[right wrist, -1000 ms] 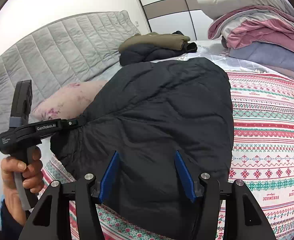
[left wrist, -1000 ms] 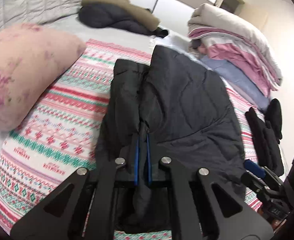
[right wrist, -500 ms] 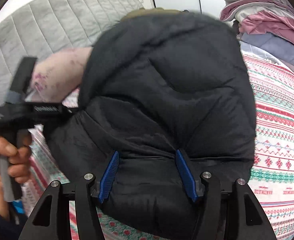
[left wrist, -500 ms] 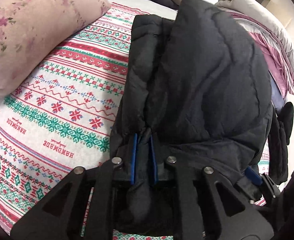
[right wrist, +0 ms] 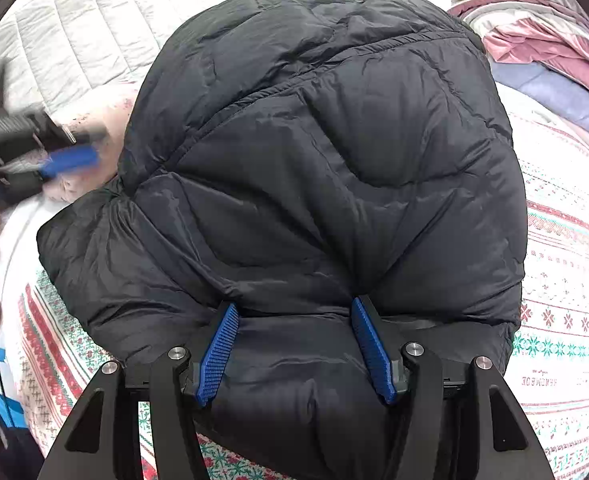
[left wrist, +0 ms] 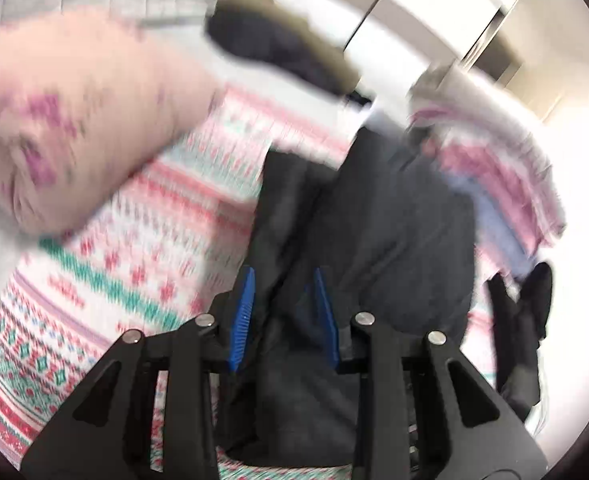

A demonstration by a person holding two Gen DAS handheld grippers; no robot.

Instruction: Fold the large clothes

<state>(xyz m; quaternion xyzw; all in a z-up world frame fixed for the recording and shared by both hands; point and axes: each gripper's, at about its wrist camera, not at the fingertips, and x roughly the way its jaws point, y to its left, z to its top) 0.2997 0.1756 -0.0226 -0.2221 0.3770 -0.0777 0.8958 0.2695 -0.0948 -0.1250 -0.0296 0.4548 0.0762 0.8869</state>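
My right gripper (right wrist: pixel 294 344) clenched on thick fold of black puffer jacket (right wrist: pixel 314 168) — pads pressed into fabric. My left gripper (left wrist: pixel 282 312) jaws just been opening, off jacket edge. Jacket lies folded on patterned blanket (right wrist: pixel 566 320), beside pink pillow (left wrist: pixel 74 120).

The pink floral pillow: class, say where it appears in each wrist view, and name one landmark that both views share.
Left wrist view: the pink floral pillow fills the upper left, blurred, left of the black puffer jacket.
Right wrist view: only a strip of it shows at middle left, behind the jacket's edge.
Shared landmark: the folded pink and white bedding pile, at the right.
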